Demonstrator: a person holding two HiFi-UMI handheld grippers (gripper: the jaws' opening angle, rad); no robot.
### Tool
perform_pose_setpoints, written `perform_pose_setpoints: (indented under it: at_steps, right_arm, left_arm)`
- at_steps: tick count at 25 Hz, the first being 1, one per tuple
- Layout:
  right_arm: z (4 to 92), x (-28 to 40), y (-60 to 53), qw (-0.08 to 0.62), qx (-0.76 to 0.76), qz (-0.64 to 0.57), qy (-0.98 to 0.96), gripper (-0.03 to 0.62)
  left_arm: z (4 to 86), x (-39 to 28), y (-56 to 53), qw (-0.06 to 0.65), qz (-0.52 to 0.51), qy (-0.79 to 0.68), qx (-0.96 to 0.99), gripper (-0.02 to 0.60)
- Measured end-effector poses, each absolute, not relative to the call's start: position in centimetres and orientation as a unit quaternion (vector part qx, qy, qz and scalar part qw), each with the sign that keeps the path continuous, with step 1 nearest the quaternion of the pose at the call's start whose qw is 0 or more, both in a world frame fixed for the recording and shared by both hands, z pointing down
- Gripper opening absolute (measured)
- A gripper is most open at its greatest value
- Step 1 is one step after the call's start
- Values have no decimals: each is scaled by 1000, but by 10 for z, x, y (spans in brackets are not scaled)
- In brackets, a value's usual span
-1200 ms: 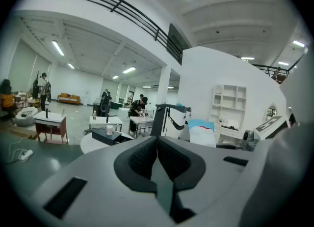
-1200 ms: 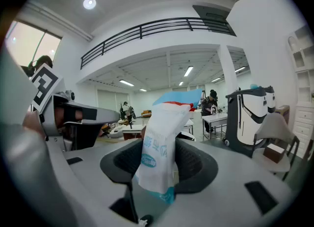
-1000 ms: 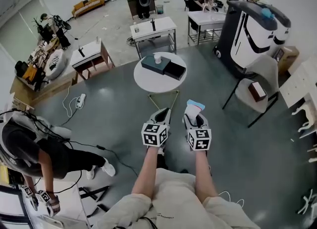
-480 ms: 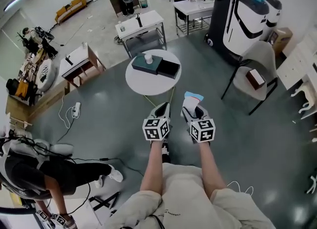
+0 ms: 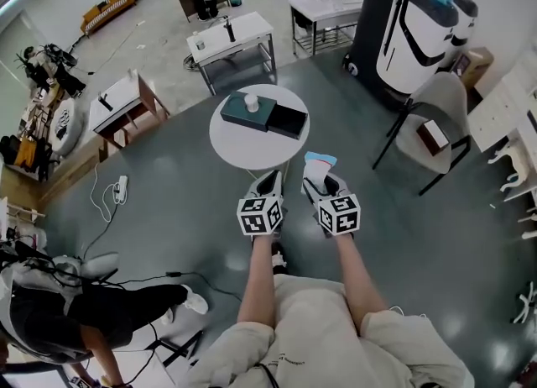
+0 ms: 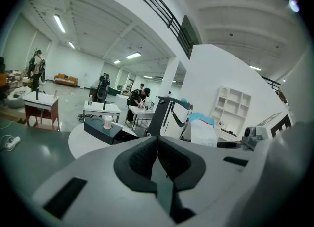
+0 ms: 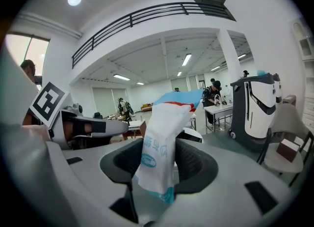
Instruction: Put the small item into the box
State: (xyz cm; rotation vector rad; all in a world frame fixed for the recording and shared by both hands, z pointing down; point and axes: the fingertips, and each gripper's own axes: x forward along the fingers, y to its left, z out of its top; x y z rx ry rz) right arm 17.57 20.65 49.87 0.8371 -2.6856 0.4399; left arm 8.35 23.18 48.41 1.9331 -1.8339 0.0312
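Observation:
My right gripper (image 5: 317, 178) is shut on a small white packet (image 7: 159, 142) with a blue top edge; the packet (image 5: 319, 162) sticks out beyond the jaws in the head view. My left gripper (image 5: 270, 183) is shut with nothing between its jaws, and its tips (image 6: 158, 145) meet in the left gripper view. Ahead stands a round white table (image 5: 243, 147) carrying a dark box (image 5: 246, 112) and a black box (image 5: 286, 120) beside it. A white cup (image 5: 252, 103) rests on the dark box. Both grippers hang just short of the table's near edge.
A grey chair (image 5: 432, 138) with a brown item on its seat stands to the right. A large dark and white machine (image 5: 411, 25) sits at the back right. White desks (image 5: 231, 39) stand behind the table. A crouching person (image 5: 59, 323) and floor cables (image 5: 109, 201) are at the left.
The round table has come closer to both grippers in the head view. The right gripper keeps its hold on the packet.

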Motion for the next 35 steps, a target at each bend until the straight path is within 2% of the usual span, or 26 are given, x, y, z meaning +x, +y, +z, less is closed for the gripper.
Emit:
perform_pose_setpoints:
  at_steps: [7,22,29,35]
  right_arm:
    - [500,129,177,153,297,153,-930,222]
    - [515,51,150,104,347,201,-910,222]
    - [538,63,161,118,364,213,-899,222]
    - [545,82,146,98,381,235,-889,222]
  left_arm:
    - [496,38,205,253,14,-659,709,21]
    - [523,-38,176,276,15,-610,743,21]
    - [536,-13,176,281,15,-573,770,22]
    - [550,-2,168,287,38,-565,773,21]
